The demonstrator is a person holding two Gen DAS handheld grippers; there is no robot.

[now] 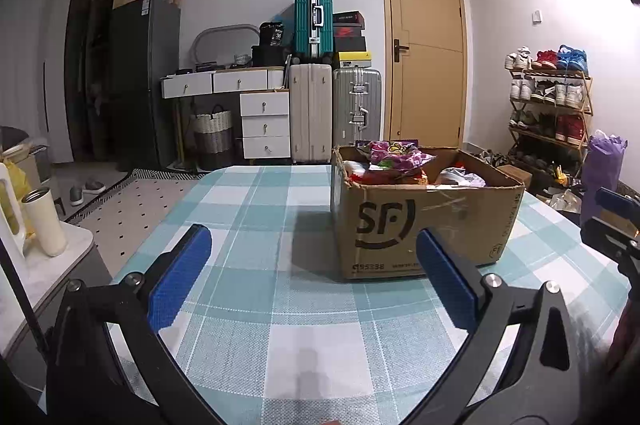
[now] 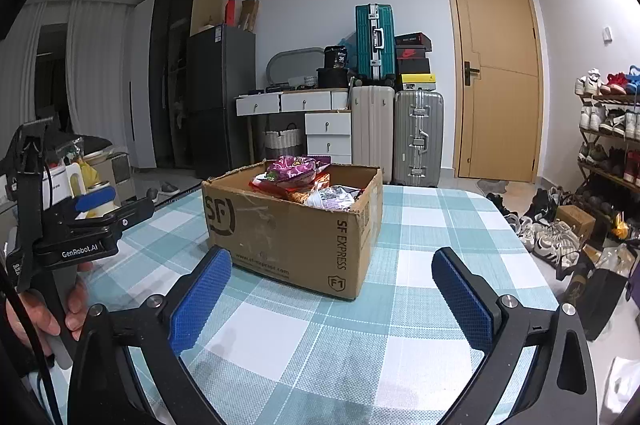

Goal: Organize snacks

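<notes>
1. Nearest me, my left gripper (image 1: 314,279) hangs over the checked tablecloth (image 1: 280,305) with its blue pads (image 1: 180,277) spread wide and nothing between them.
2. My right gripper (image 2: 332,295) is the same: blue pads (image 2: 200,299) set far apart, holding nothing, above the cloth near the table's front edge.
3. In the right wrist view my left hand (image 2: 44,309) shows at the left edge, wrapped around the handle of the left tool, whose black body reads "GenRobot.AI".
4. Just past both sets of fingers stands the cardboard box (image 1: 424,229) on the cloth, open at the top, printed with an "SF" logo on the side facing me and "SF EXPRESS" on its right side. Neither gripper touches it.
5. The snacks (image 2: 304,185) lie heaped inside the box: a purple packet (image 1: 394,155) sits on top, with red, orange and pale wrappers under and beside it. I cannot read any labels.
6. Off the table's left side, a pale tumbler (image 1: 44,223) stands on a low side surface.
7. On the right, past the table edge, a shoe rack (image 1: 550,109) is full of sneakers, with more shoes loose on the floor.
8. Against the far wall stand a white drawer unit (image 1: 264,125), a cream suitcase (image 1: 310,113) and a silver suitcase (image 1: 356,105), with a teal suitcase (image 1: 314,19) stacked on top, and a closed wooden door (image 1: 426,45) to their right.
</notes>
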